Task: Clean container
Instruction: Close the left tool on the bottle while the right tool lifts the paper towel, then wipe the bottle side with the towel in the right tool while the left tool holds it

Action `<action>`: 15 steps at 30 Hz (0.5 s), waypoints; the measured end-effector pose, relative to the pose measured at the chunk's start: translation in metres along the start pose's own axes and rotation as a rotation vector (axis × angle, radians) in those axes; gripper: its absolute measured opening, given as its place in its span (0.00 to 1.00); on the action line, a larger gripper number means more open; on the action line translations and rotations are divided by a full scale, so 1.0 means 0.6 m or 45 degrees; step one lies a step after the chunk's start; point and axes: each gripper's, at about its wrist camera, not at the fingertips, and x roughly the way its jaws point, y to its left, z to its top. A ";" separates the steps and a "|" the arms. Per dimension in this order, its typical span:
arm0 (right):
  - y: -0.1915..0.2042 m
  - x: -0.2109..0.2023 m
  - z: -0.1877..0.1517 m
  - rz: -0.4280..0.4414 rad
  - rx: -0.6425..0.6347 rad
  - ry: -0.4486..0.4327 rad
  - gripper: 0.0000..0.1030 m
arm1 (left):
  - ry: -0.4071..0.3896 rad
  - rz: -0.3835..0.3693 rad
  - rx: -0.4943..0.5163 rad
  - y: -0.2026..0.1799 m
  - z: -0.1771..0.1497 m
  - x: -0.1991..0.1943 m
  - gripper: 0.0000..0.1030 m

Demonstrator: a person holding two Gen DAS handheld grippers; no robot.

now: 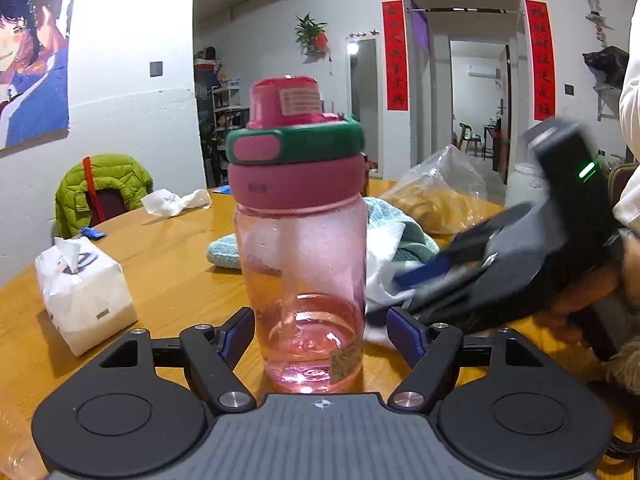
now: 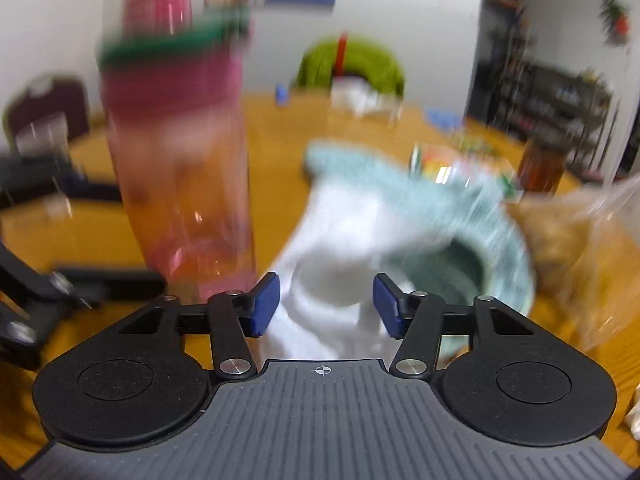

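Observation:
A clear pink water bottle (image 1: 304, 264) with a pink and green lid stands upright on the wooden table (image 1: 168, 264). My left gripper (image 1: 320, 334) is open, its blue pads on either side of the bottle's base, not pressing it. My right gripper (image 2: 325, 305) is open over a white tissue (image 2: 332, 264) that lies on a light blue cloth (image 2: 460, 208); this view is blurred. The bottle (image 2: 180, 184) stands to its left. The right gripper also shows in the left wrist view (image 1: 424, 280), blurred, right of the bottle.
A tissue pack (image 1: 82, 294) sits at the left. A crumpled tissue (image 1: 176, 202) lies further back. A plastic bag of food (image 1: 440, 196) sits behind the cloth (image 1: 404, 228). A chair with a green jacket (image 1: 100, 188) stands beyond the table.

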 end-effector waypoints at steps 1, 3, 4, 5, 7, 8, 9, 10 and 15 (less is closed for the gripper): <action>0.005 0.005 -0.001 -0.008 -0.006 0.017 0.33 | 0.002 0.000 0.001 0.000 0.000 0.000 0.69; 0.016 0.014 -0.004 -0.024 -0.019 0.051 0.08 | 0.006 -0.001 0.002 -0.001 -0.001 0.001 0.67; 0.018 0.016 -0.005 -0.020 -0.010 0.061 0.06 | 0.008 -0.001 0.003 -0.001 -0.002 0.002 0.66; 0.016 0.015 -0.006 -0.003 0.016 0.063 0.06 | 0.010 -0.001 0.004 -0.002 -0.002 0.002 0.65; 0.013 0.012 -0.008 0.031 0.068 0.068 0.05 | 0.014 -0.001 0.005 -0.002 -0.003 0.003 0.63; 0.012 0.011 -0.008 0.048 0.094 0.070 0.06 | 0.015 -0.001 0.006 -0.003 -0.004 0.004 0.62; 0.010 0.010 -0.009 0.065 0.120 0.072 0.06 | 0.017 -0.002 0.007 -0.003 -0.004 0.004 0.62; 0.009 0.009 -0.010 0.082 0.146 0.075 0.06 | 0.019 -0.002 0.008 -0.003 -0.005 0.004 0.62; 0.001 0.002 -0.015 0.168 0.276 0.086 0.06 | 0.017 -0.002 0.000 -0.002 -0.005 0.005 0.62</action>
